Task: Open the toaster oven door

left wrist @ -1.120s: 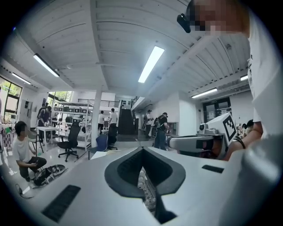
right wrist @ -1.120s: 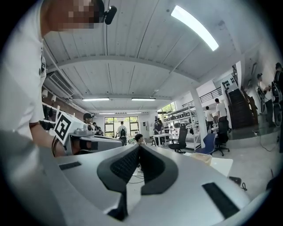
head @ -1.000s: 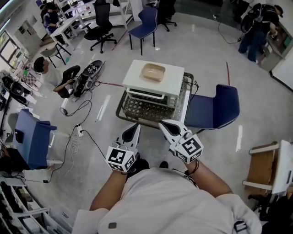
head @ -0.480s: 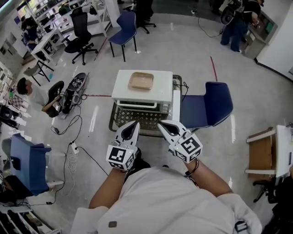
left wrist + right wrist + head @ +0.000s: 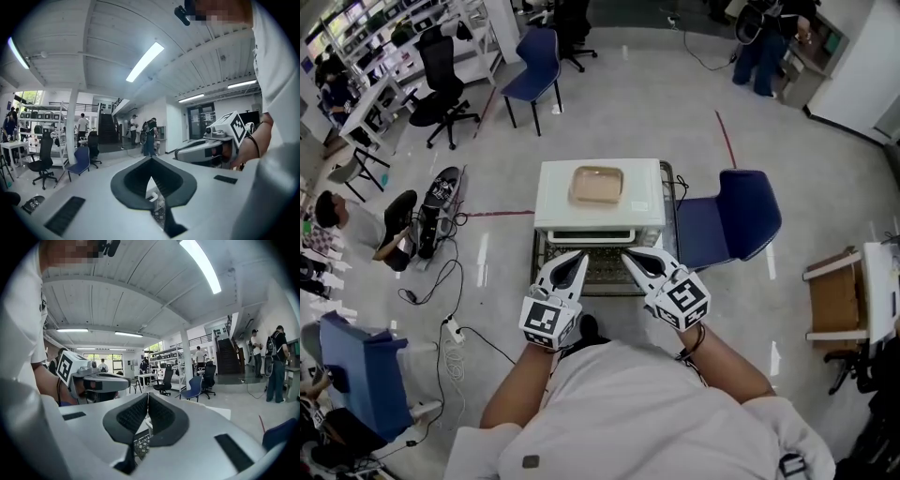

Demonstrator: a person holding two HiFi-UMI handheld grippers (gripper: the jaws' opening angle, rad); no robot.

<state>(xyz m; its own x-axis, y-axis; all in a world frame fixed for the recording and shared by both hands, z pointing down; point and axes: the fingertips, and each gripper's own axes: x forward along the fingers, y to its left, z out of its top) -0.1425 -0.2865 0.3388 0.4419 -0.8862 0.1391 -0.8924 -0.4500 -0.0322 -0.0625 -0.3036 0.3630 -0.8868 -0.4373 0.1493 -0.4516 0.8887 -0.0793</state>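
You hold the left gripper (image 5: 577, 256) and right gripper (image 5: 631, 255) side by side, each with jaws pressed together on nothing. Their tips are near the front of the white toaster oven (image 5: 553, 193), which sits on a wire rack (image 5: 605, 269) just beyond them. A tan tray (image 5: 597, 184) lies on top of the oven, and a blue chair (image 5: 733, 225) stands to its right.

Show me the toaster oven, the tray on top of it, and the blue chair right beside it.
toaster oven (image 5: 551, 197): head view, bare white top, left of the tray.
tray (image 5: 596, 185): head view, its middle.
blue chair (image 5: 741, 217): head view, middle of its blue part.
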